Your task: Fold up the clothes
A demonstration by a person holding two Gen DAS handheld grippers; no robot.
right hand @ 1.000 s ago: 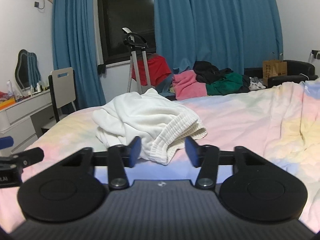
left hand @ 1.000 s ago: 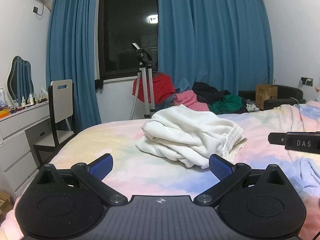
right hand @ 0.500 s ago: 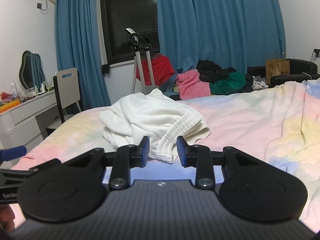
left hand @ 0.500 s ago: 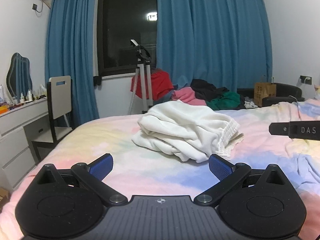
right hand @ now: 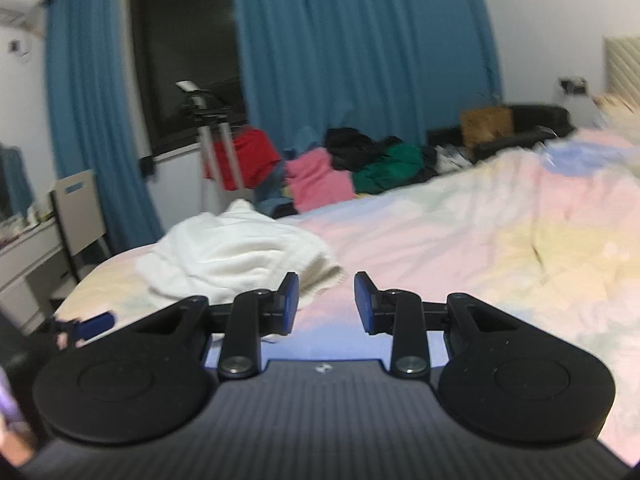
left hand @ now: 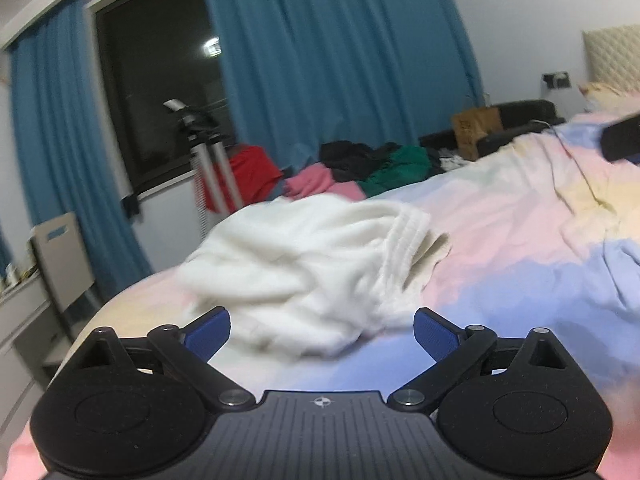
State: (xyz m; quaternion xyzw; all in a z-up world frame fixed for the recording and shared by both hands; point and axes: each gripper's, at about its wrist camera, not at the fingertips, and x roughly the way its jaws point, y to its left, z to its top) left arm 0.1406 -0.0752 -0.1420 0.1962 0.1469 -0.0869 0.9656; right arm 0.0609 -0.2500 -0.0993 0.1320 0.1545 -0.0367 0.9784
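A crumpled white garment (left hand: 304, 248) lies in a heap on the pastel bedspread (left hand: 520, 264), its ribbed cuff turned to the right. My left gripper (left hand: 320, 320) stands wide open just in front of it, the heap's near edge between the blue pads without touching them. In the right wrist view the same garment (right hand: 240, 248) lies ahead and to the left. My right gripper (right hand: 326, 296) is open with a narrow gap and holds nothing, over bare bedspread (right hand: 480, 240). The left gripper's blue fingertip (right hand: 94, 326) shows at the lower left there. Both views are blurred.
Beyond the bed's far edge lie a pile of pink, green and black clothes (left hand: 360, 168) and a red garment (left hand: 248, 172) by a tripod (left hand: 216, 168). A chair (left hand: 60, 256) and a white dresser stand at the left. A paper bag (left hand: 476, 124) sits on a black sofa.
The left gripper has moved close to the white garment and rolled, tilting the room. The right gripper's jaws have narrowed, and it has shifted so the garment now sits to its left.
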